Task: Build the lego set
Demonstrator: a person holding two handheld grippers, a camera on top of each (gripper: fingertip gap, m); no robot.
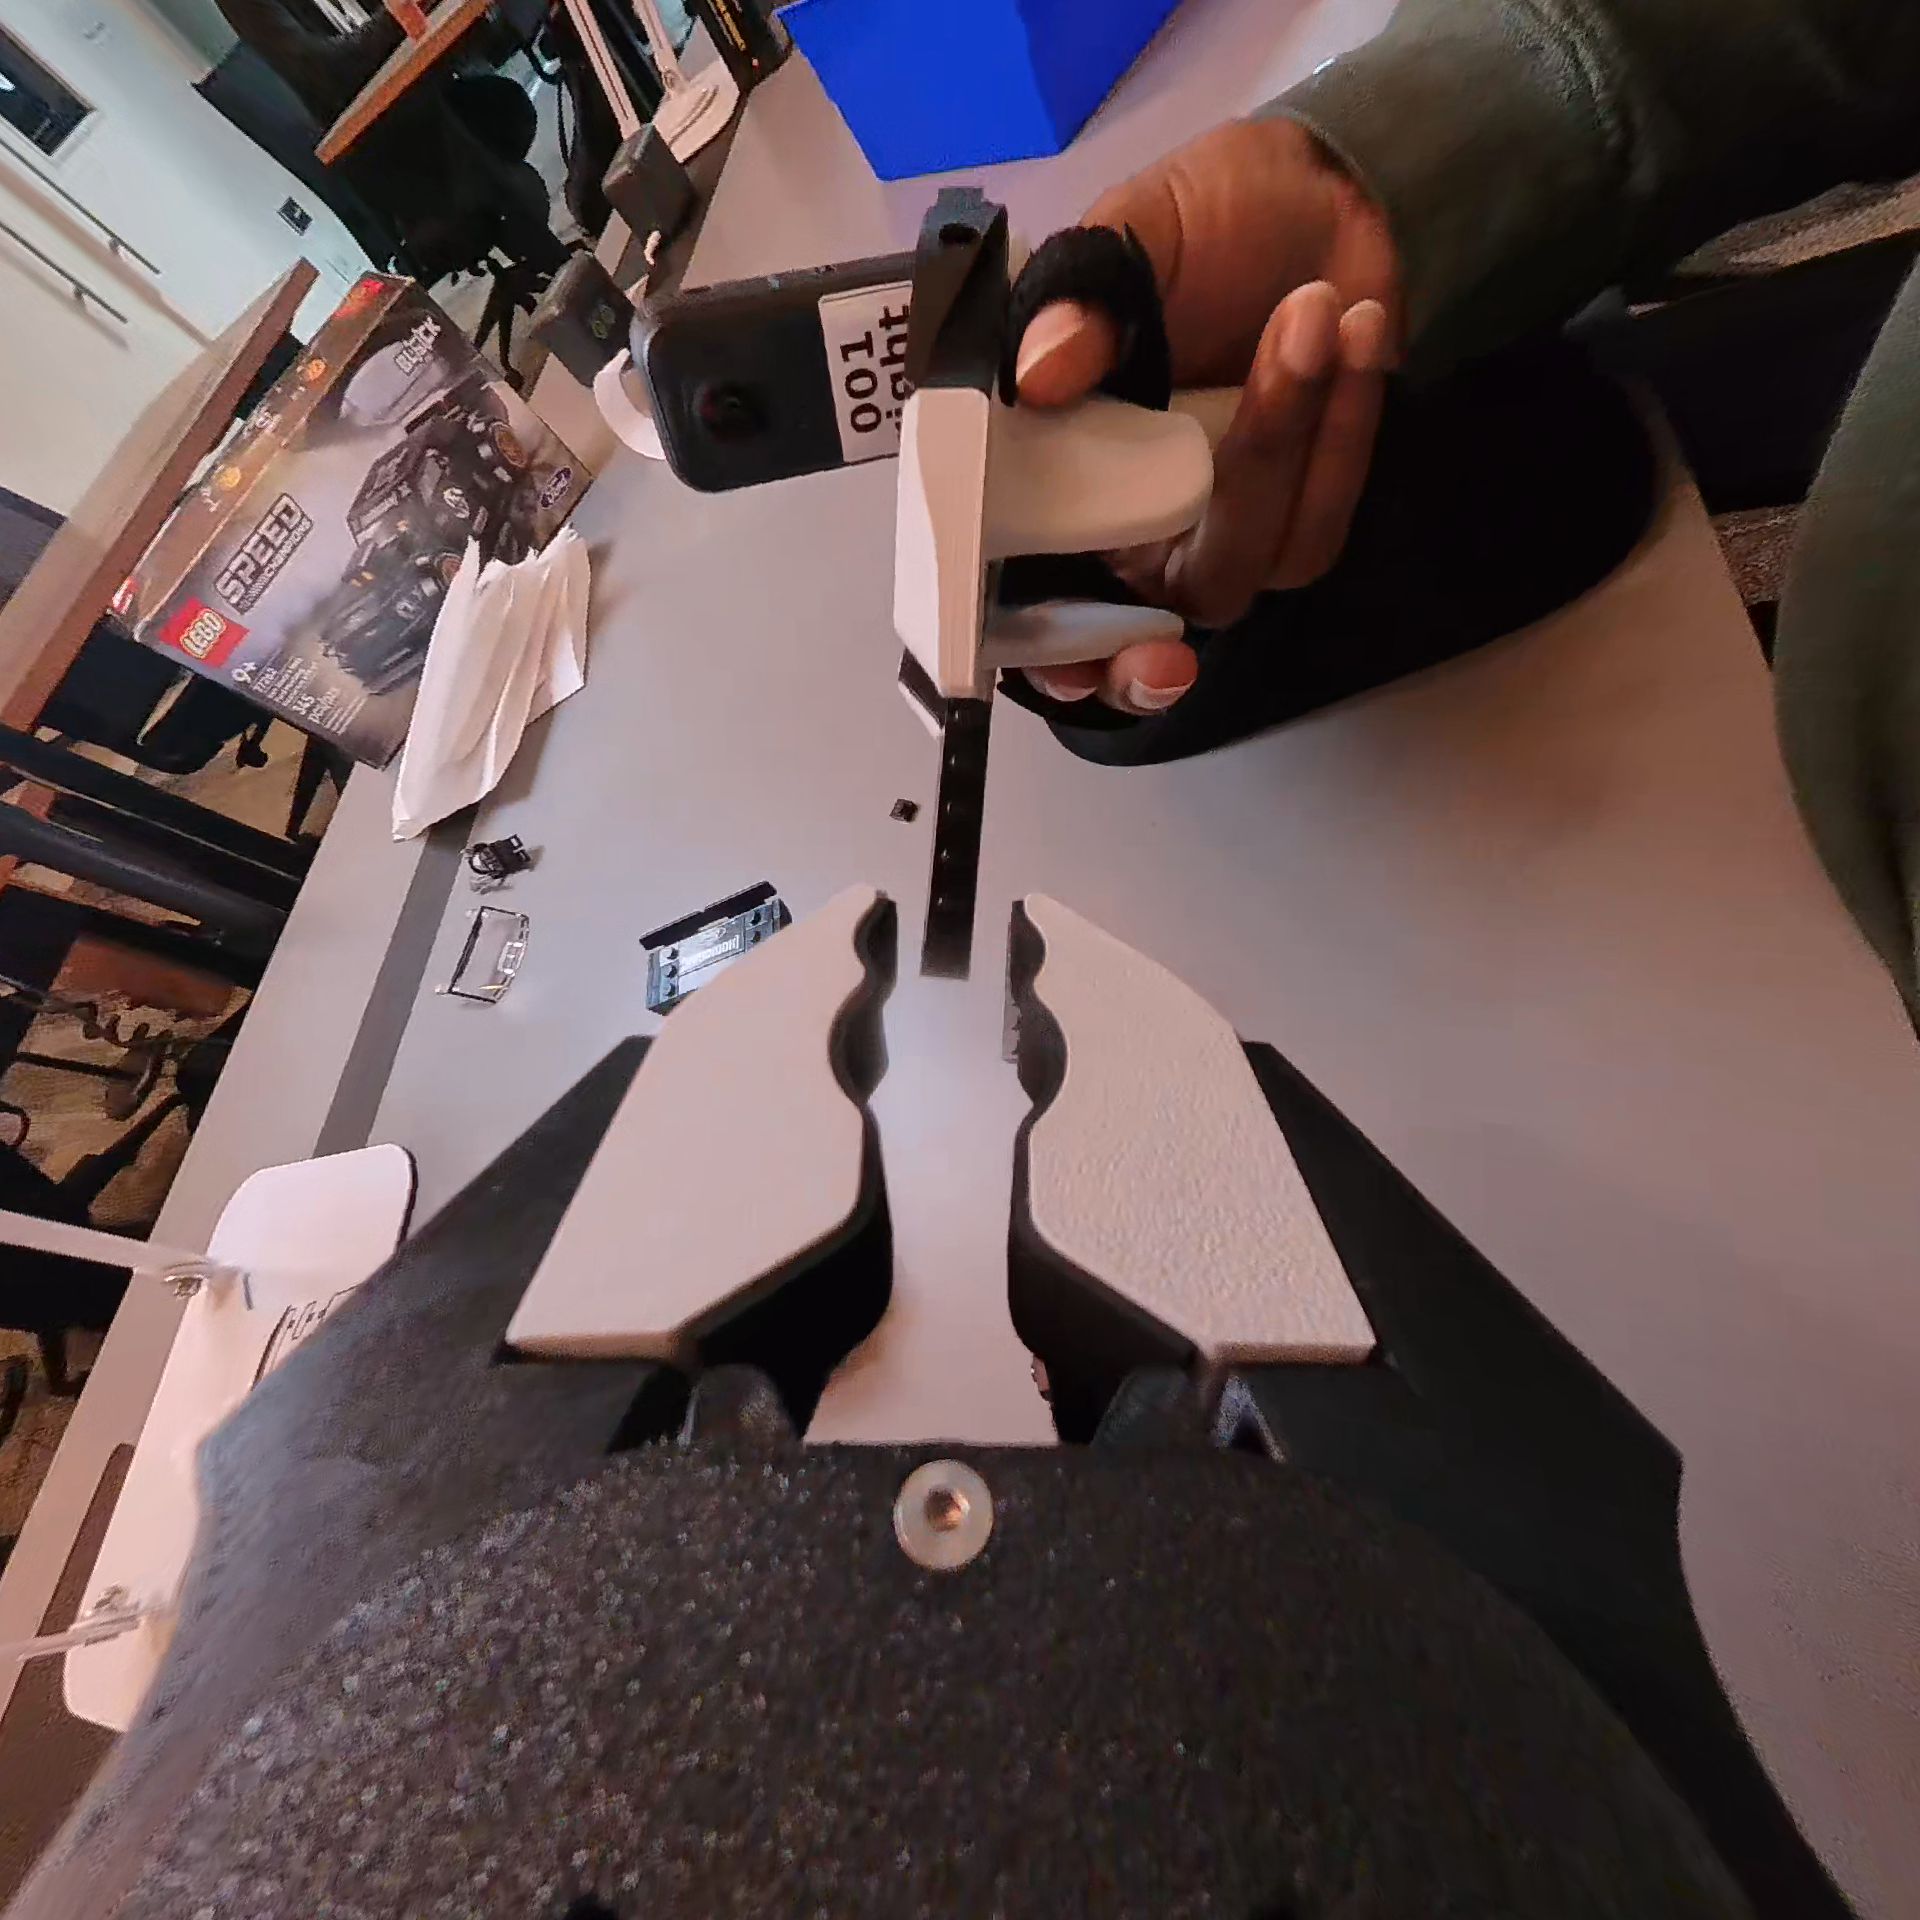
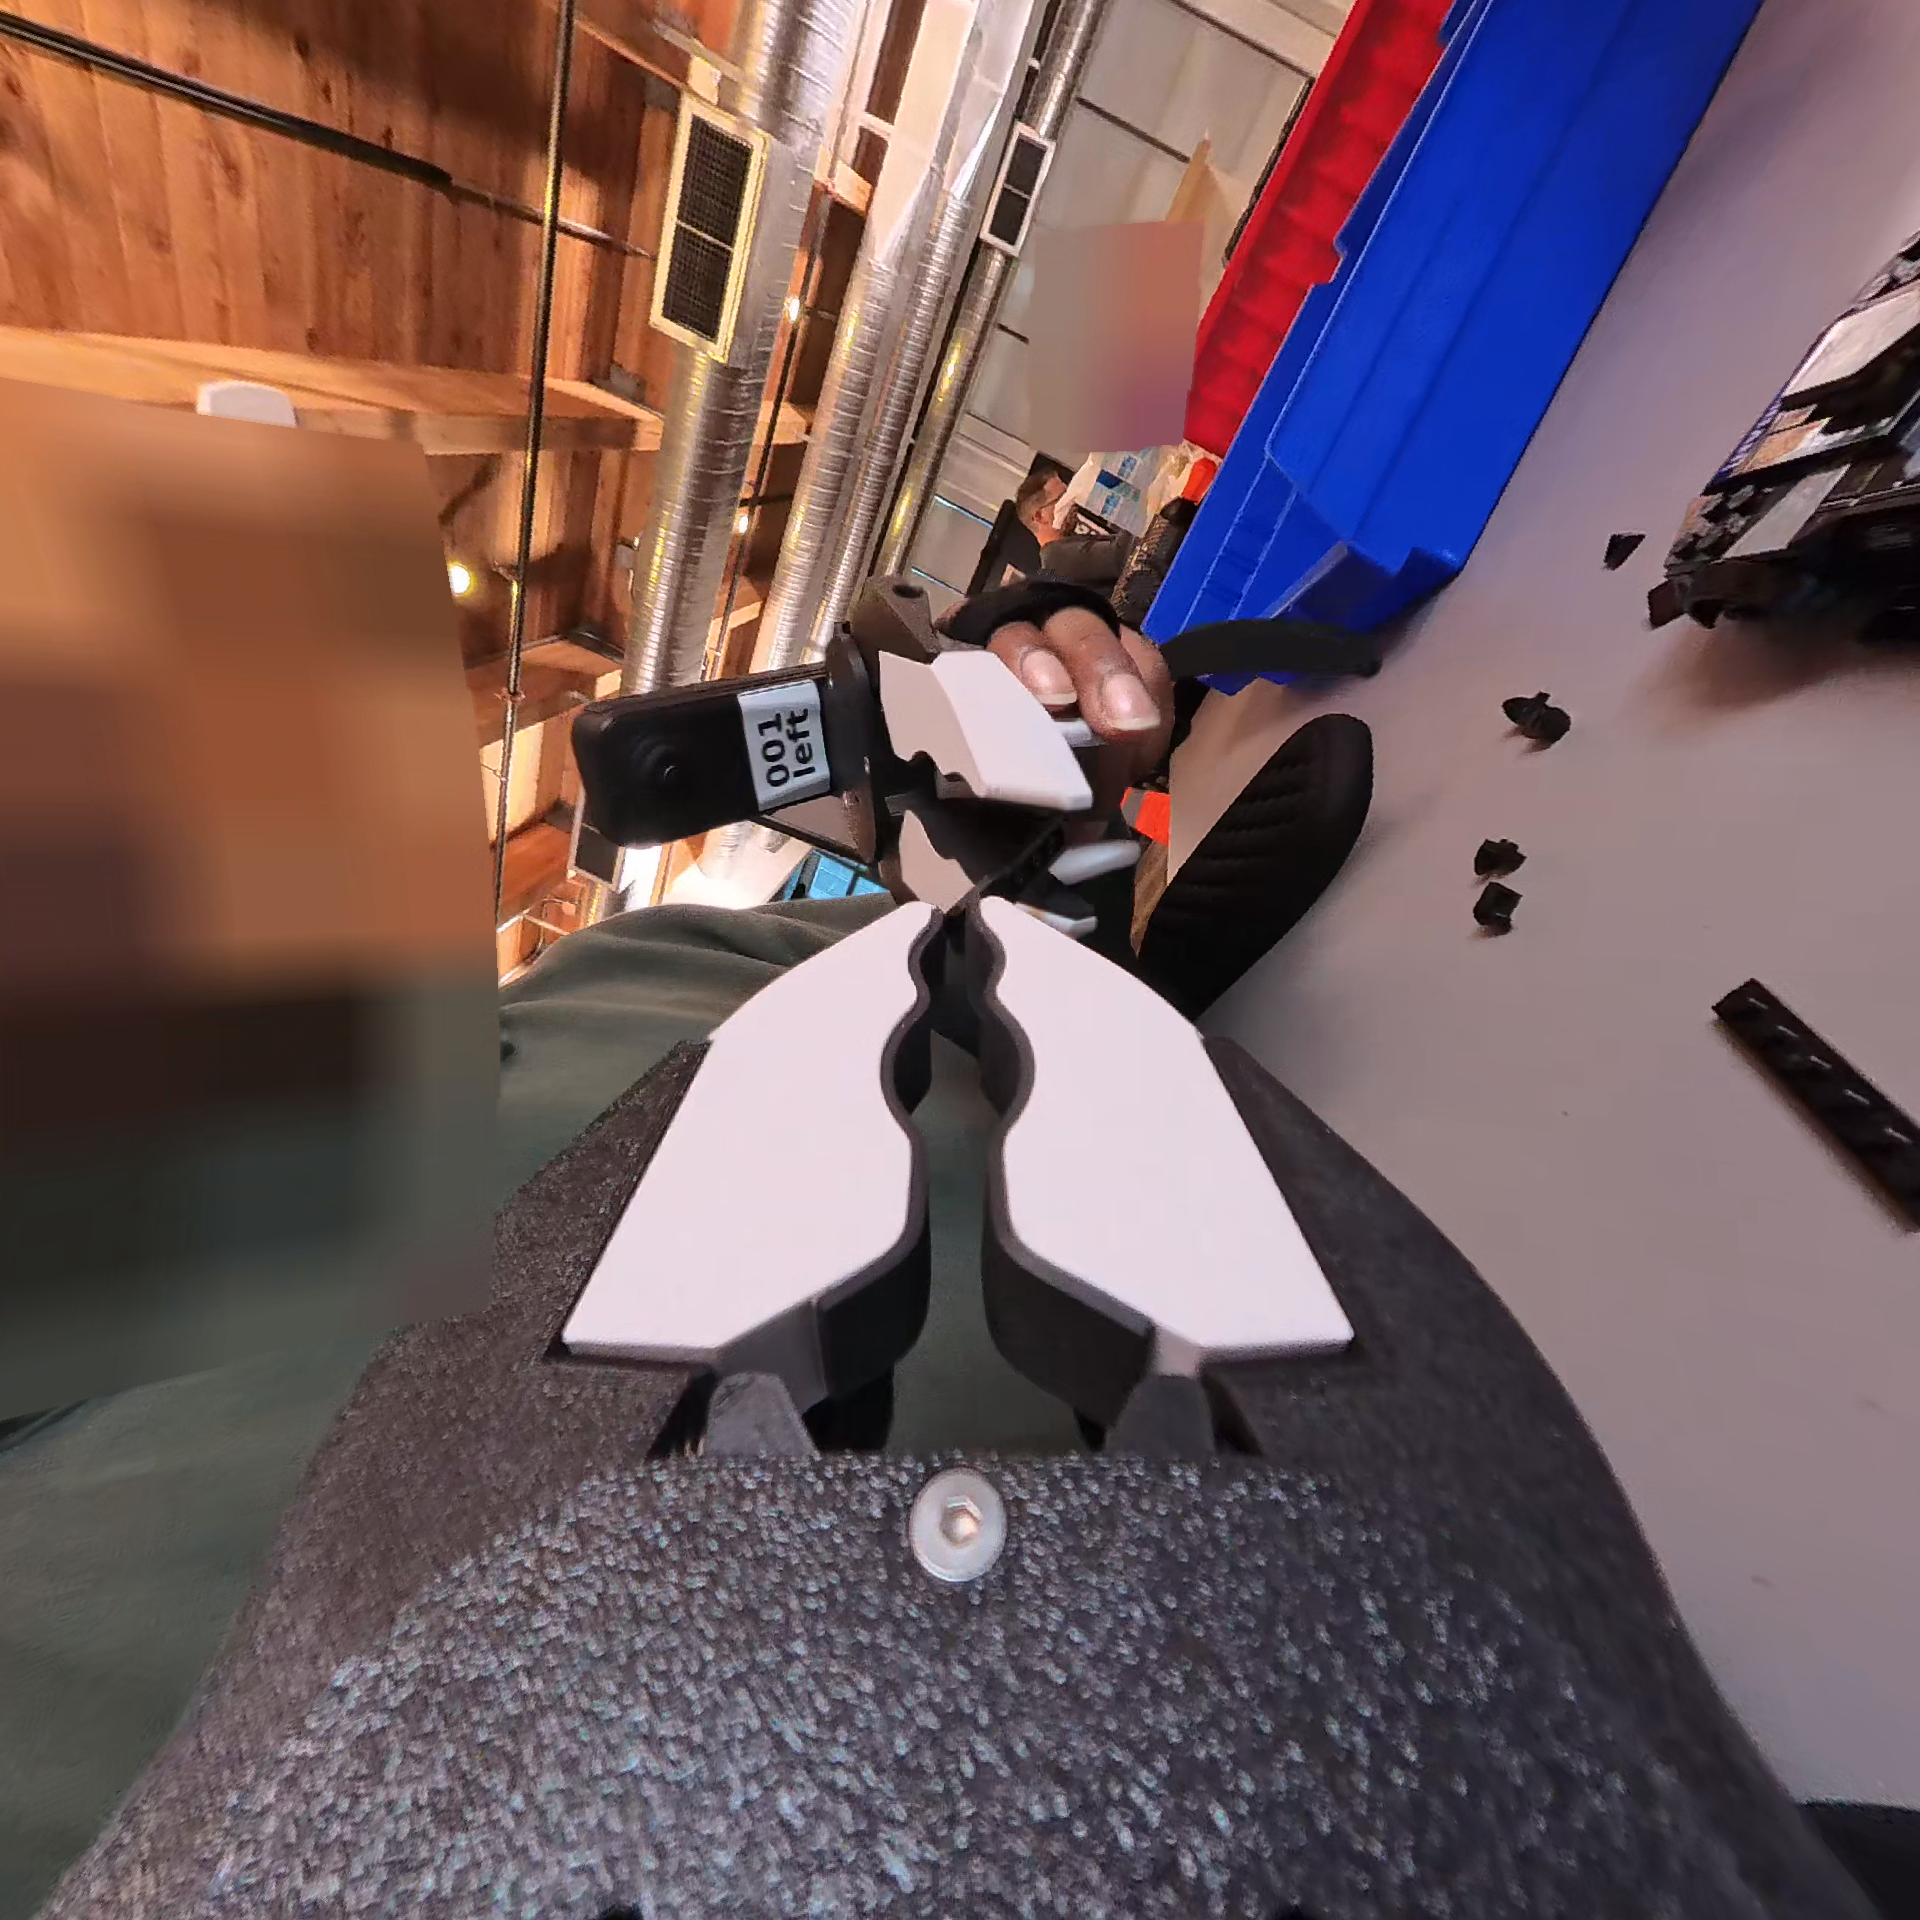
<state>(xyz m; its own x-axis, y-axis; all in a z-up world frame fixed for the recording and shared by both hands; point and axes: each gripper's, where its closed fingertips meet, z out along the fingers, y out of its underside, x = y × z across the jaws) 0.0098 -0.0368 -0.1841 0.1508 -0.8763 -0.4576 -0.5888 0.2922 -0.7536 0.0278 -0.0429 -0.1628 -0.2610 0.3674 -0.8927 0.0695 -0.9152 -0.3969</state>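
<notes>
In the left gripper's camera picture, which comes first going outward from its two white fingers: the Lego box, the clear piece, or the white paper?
From the left gripper:
1. Clear piece, on the table to its left.
2. White paper, farther back on the left.
3. Lego box, behind the paper, by the table's far edge.

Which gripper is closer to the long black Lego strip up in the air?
Right. The right gripper pinches the strip at its top; the left gripper is open, fingertips either side of its lower end.
</notes>
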